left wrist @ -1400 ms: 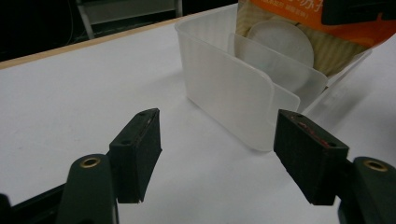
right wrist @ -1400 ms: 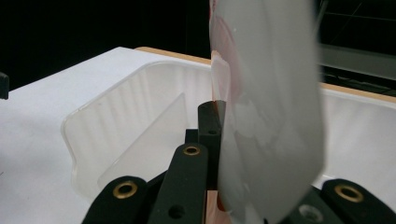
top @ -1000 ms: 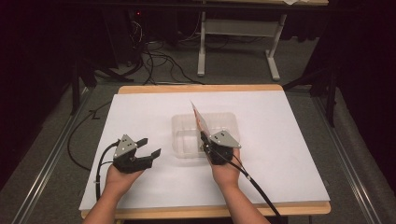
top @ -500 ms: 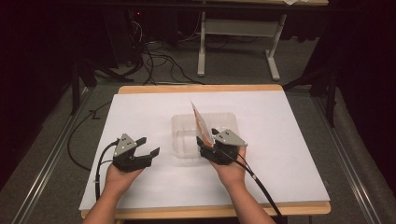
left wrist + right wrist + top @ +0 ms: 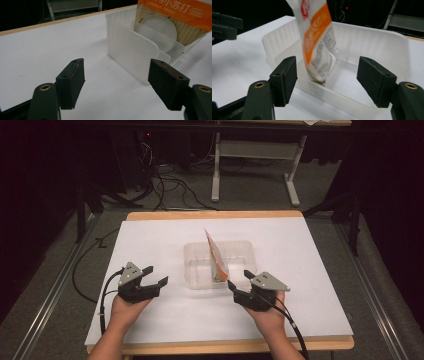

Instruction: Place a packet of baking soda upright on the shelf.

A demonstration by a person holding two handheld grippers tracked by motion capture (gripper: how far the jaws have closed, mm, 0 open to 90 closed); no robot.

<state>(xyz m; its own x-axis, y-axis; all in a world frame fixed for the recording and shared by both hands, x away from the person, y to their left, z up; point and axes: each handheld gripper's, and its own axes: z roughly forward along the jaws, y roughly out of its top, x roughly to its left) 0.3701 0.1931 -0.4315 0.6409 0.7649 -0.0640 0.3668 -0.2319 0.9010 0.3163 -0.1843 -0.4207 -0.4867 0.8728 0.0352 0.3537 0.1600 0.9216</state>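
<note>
A clear plastic tub sits mid-table on the white sheet. An orange-and-white snack packet stands on end inside it, leaning against the near wall; its orange face also shows in the left gripper view. My right gripper is open just in front of the tub's near right corner, empty, with the packet beyond its jaws. My left gripper is open to the left of the tub, nothing between its jaws.
The white sheet covers a wooden table whose front edge runs below my hands. Cables and a desk frame lie on the dark floor beyond the far edge.
My right gripper let go of the packet and drew back toward me and to the right. The packet now stands by itself in the tub. My left gripper stayed put.
</note>
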